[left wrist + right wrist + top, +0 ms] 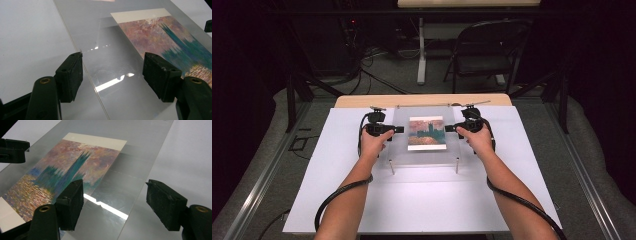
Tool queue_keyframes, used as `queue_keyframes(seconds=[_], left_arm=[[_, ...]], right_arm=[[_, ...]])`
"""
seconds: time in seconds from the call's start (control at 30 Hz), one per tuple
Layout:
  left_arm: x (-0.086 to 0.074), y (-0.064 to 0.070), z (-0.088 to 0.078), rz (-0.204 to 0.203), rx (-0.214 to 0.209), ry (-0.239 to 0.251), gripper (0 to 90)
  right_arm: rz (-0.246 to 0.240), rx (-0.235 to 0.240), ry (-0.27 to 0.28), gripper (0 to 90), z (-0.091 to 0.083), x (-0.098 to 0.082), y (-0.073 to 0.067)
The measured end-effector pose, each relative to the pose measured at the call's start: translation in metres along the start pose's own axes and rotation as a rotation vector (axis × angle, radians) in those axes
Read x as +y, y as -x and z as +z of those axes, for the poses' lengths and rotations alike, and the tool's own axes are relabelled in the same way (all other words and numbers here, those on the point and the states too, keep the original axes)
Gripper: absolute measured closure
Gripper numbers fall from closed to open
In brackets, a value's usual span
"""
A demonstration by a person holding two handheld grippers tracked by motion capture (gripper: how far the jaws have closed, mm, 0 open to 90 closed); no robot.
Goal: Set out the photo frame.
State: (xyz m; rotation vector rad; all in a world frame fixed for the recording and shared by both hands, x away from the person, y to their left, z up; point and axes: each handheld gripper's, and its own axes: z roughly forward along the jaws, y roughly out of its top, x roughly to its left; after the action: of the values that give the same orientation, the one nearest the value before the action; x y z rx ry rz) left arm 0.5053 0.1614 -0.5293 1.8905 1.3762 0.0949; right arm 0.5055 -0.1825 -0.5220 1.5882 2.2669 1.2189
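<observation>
- The clear acrylic sheet (424, 135) is sitting raised on little metal posts (392, 166) over the white table (422, 205), right in the middle, with a painted print (426, 133) lying under it.
- The left tool (398, 129) is hovering at the sheet's left edge with its jaws spread wide. In the left gripper view the edge is running between the two pads (71, 75), but they aren't pinching it, so it's released.
- The right tool (450, 128) is doing the same at the right edge: jaws gaping, one pad (72, 202) over the print side and the other out over the table, nothing clamped.
- Both hands are coming in from the near side, cables trailing back along the forearms.
</observation>
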Motion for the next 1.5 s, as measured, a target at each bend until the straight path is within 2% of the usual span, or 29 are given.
queue_keyframes(seconds=[0.1, 0.23, 0.37, 0.5, 0.57, 0.63, 0.73, 0.77, 0.83, 1.0, 1.13, 1.5], left_arm=[[-0.001, -0.001, 0.002, -0.002, 0.003, -0.003, 32.9], [-0.001, -0.005, 0.004, -0.022, -0.019, -0.007, 32.0], [0.002, -0.009, 0.008, -0.039, -0.028, -0.011, 30.3], [0.004, -0.010, 0.010, -0.044, -0.030, -0.011, 30.3], [0.004, -0.010, 0.011, -0.047, -0.029, -0.010, 30.3], [0.004, -0.012, 0.012, -0.070, -0.037, -0.008, 29.9], [0.004, -0.013, 0.013, -0.078, -0.043, -0.005, 28.8], [0.004, -0.014, 0.015, -0.097, -0.058, -0.004, 28.7], [0.004, -0.014, 0.017, -0.105, -0.063, -0.004, 28.8], [0.008, -0.013, 0.018, -0.108, -0.047, -0.025, 28.8], [0.007, -0.014, 0.017, -0.116, -0.059, -0.013, 30.1], [0.008, -0.012, 0.015, -0.112, -0.047, -0.010, 31.1]], right_arm=[[-0.003, 0.010, -0.010, 28.9, 0.005, 0.000, -0.002], [-0.010, -0.003, -0.017, 27.6, 0.010, 0.001, -0.002], [0.010, -0.003, -0.037, 26.7, 0.016, 0.004, 0.004], [0.051, 0.022, -0.034, 26.0, 0.021, 0.004, 0.009], [0.051, 0.025, -0.035, 25.8, 0.022, 0.005, 0.011], [0.058, 0.030, -0.036, 25.8, 0.022, 0.005, 0.011], [0.069, 0.035, -0.038, 25.7, 0.023, 0.005, 0.012], [0.078, 0.047, -0.038, 26.3, 0.023, 0.004, 0.013], [0.085, 0.063, -0.041, 25.7, 0.024, 0.004, 0.014], [0.085, 0.067, -0.036, 24.7, 0.026, 0.004, 0.014], [0.086, 0.054, -0.036, 24.1, 0.027, 0.005, 0.012], [0.072, 0.037, -0.050, 24.1, 0.026, 0.008, 0.010]])
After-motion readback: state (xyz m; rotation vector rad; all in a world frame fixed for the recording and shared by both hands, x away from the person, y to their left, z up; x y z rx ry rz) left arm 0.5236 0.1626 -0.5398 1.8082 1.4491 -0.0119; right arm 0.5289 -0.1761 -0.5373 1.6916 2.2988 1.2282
